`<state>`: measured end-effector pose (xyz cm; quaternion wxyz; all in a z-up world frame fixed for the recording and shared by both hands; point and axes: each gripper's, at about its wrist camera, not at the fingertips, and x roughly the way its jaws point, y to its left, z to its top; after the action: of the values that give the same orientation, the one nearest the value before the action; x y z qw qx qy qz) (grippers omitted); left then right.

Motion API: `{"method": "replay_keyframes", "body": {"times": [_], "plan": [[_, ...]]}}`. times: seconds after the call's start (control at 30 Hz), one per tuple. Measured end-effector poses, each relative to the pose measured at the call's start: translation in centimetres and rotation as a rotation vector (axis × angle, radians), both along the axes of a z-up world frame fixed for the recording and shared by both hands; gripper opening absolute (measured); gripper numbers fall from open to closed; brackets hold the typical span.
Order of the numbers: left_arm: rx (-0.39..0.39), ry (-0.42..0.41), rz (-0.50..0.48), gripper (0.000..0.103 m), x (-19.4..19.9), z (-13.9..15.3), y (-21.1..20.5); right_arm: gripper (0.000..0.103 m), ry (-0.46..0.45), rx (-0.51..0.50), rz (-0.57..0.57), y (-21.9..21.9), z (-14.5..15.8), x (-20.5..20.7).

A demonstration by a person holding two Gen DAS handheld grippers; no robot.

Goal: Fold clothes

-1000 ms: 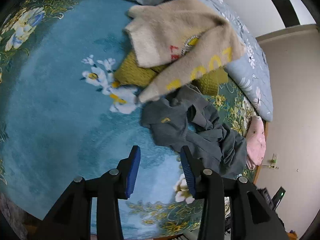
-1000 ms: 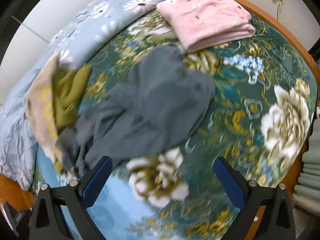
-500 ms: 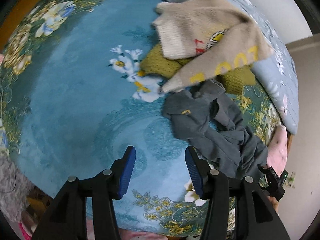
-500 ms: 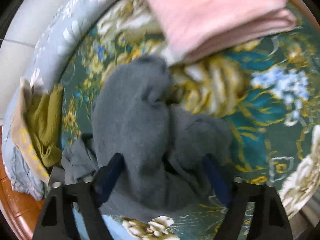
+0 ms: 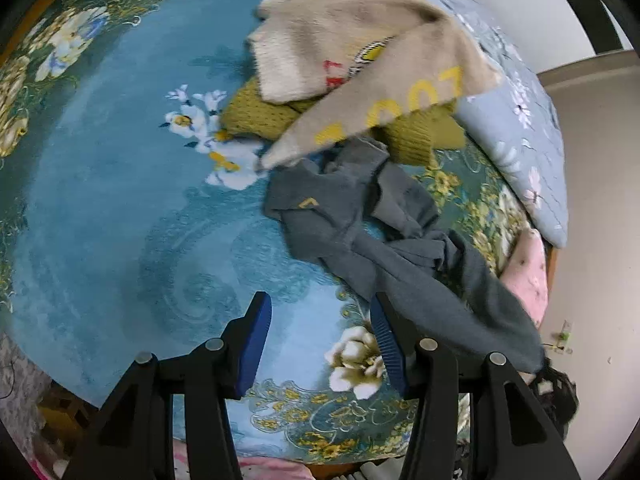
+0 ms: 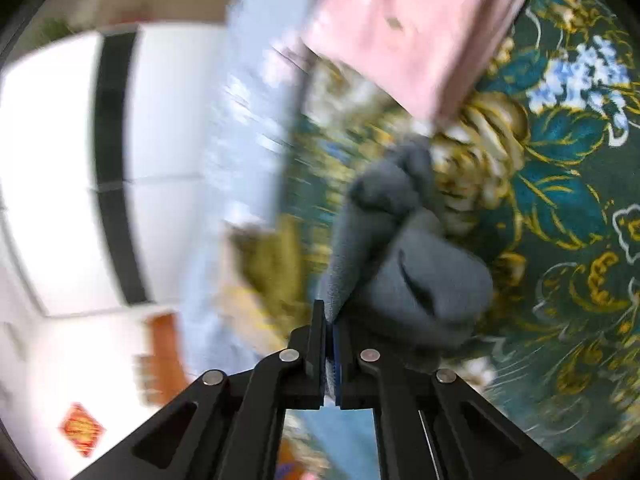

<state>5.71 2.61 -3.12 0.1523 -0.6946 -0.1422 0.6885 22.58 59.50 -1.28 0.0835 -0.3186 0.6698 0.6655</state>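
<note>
A crumpled grey garment lies on the blue floral bedspread, stretched toward the lower right. My right gripper is shut on an edge of this grey garment and lifts it; it shows in the left wrist view at the garment's far end. My left gripper is open and empty, hovering above the bedspread just left of the garment. A beige fleece top lies over a mustard knit behind the grey garment.
A folded pink garment lies on the bed beyond the grey one; it shows at the right edge in the left wrist view. A grey-blue floral quilt runs along the far side. The bed's front edge is close below my left gripper.
My right gripper closed from wide open onto the grey garment and tilted, pulling the cloth up and out. My left gripper stayed open and shifted slightly.
</note>
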Motion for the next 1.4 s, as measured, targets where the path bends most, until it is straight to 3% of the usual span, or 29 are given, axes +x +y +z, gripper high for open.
{"method": "replay_keyframes", "body": {"times": [0.1, 0.17, 0.27, 0.4, 0.53, 0.7, 0.8, 0.97, 1.13, 1.2, 1.23, 1.27, 1.4], "plan": [[0.04, 0.005, 0.002, 0.052, 0.4, 0.3, -1.0, 0.002, 0.116, 0.079, -0.071, 1.2, 6.2, 2.3], [0.058, 0.006, 0.011, 0.052, 0.6, 0.3, -2.0, 0.002, 0.168, 0.196, -0.054, 1.4, 11.4, 2.6], [0.089, 0.005, 0.045, 0.052, 0.8, 0.1, -4.1, 0.002, 0.264, 0.29, -0.022, 0.2, 17.6, 2.4], [0.112, -0.009, 0.118, 0.052, 1.0, -0.5, -8.0, 0.002, 0.298, 0.412, 0.12, -5.1, 21.5, -1.2], [0.133, -0.017, 0.21, 0.052, 0.9, -1.0, -12.8, 0.002, 0.185, 0.35, 0.319, -13.6, 17.0, -6.8], [0.142, -0.006, 0.315, 0.052, 1.0, -1.2, -19.5, 0.002, -0.018, 0.156, 0.521, -26.6, 4.9, -14.5], [0.142, -0.013, 0.391, 0.052, 1.5, -1.9, -23.7, 0.002, -0.123, 0.13, 0.667, -35.3, 0.0, -19.3], [0.121, -0.037, 0.534, 0.052, 2.9, -3.3, -30.4, 0.002, -0.116, 0.179, 0.926, -49.5, -1.6, -24.1], [0.118, -0.057, 0.625, 0.052, 3.4, -4.6, -34.0, 0.007, -0.168, 0.26, 1.124, -59.1, -2.4, -25.0], [0.117, -0.072, 0.628, 0.052, 3.2, -5.3, -34.1, 0.024, -0.189, 0.305, 1.19, -60.9, -2.7, -24.7], [0.115, -0.081, 0.621, 0.052, 2.9, -5.6, -33.9, 0.05, -0.174, 0.276, 1.216, -61.0, -2.7, -24.5], [0.113, -0.09, 0.613, 0.052, 2.7, -6.0, -33.7, 0.067, -0.133, 0.235, 1.232, -61.0, -2.3, -24.2], [0.112, -0.11, 0.535, 0.053, 1.1, -6.8, -30.7, 0.067, -0.092, 0.357, 1.208, -57.1, -0.4, -23.5]]}}
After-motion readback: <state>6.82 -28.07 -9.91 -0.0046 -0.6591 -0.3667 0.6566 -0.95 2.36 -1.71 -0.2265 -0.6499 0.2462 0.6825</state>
